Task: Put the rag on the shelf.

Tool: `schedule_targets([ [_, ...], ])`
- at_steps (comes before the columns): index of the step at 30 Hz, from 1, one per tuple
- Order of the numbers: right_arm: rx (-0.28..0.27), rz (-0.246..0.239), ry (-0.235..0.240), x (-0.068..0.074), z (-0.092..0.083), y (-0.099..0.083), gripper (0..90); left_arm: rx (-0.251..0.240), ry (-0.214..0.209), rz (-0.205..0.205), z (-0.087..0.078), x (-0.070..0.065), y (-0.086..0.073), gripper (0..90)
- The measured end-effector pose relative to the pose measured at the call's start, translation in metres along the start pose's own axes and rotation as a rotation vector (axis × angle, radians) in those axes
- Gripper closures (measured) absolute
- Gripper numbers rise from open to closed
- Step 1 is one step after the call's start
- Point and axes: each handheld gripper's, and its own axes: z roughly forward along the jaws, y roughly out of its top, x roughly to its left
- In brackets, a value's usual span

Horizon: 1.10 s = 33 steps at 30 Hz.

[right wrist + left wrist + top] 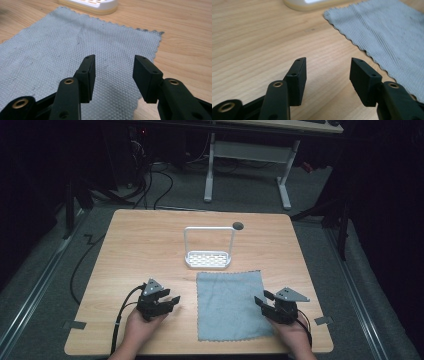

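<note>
Flanking the flat grey cloth (230, 304), left gripper (172, 301) and right gripper (261, 299), both spread wide and empty, apparently poised for grabbing its 2 sides.

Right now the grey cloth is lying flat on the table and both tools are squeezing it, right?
Not quite. The grey cloth does lie flat on the table, but neither tool squeezes it. In the two gripper views the left tool and right tool are open, with nothing between their jaws.
</note>
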Motion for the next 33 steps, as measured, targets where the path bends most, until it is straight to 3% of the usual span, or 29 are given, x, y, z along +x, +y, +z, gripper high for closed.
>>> schedule_targets([
  [2, 0.001, -0.015, -0.004, 0.002, 0.002, 0.001, 53.6, -0.018, -0.007, -0.017, 0.000, 0.001, 0.001, 48.4],
  [6, 0.011, -0.008, -0.004, 0.004, 0.004, 0.000, 53.8, -0.001, -0.002, 0.019, 0.004, -0.003, 0.002, 47.5],
  [12, 0.016, 0.011, -0.007, 0.002, 0.003, 0.000, 53.7, 0.000, -0.010, 0.024, 0.004, -0.005, 0.002, 48.0],
  [14, 0.020, 0.015, -0.006, 0.002, 0.004, 0.000, 55.1, 0.004, -0.020, 0.031, 0.005, -0.008, 0.003, 50.1],
  [17, 0.023, 0.016, 0.001, 0.001, 0.005, 0.000, 59.0, 0.017, -0.053, 0.040, 0.008, -0.013, 0.004, 62.1],
  [20, 0.029, -0.007, 0.003, 0.000, 0.004, 0.001, 74.1, 0.033, -0.116, 0.062, 0.019, -0.031, 0.011, 75.1],
  [23, 0.047, -0.012, -0.009, -0.001, 0.006, 0.004, 89.5, 0.039, -0.141, 0.111, 0.028, -0.052, 0.016, 88.1],
  [24, 0.047, -0.012, -0.009, -0.001, 0.006, 0.004, 89.5, 0.039, -0.141, 0.111, 0.028, -0.052, 0.016, 90.0],
  [26, 0.066, -0.022, -0.026, -0.005, 0.013, 0.011, 90.0, 0.078, -0.163, 0.167, 0.039, -0.067, 0.017, 90.0],
  [29, 0.083, -0.050, -0.039, -0.005, 0.018, 0.012, 90.0, 0.093, -0.176, 0.158, 0.045, -0.069, 0.017, 90.0],
  [30, 0.102, -0.056, -0.047, -0.008, 0.024, 0.012, 90.0, 0.118, -0.165, 0.176, 0.052, -0.073, 0.016, 90.0],
  [33, 0.129, -0.038, -0.044, -0.010, 0.029, 0.010, 90.0, 0.135, -0.169, 0.185, 0.054, -0.075, 0.014, 90.0],
])
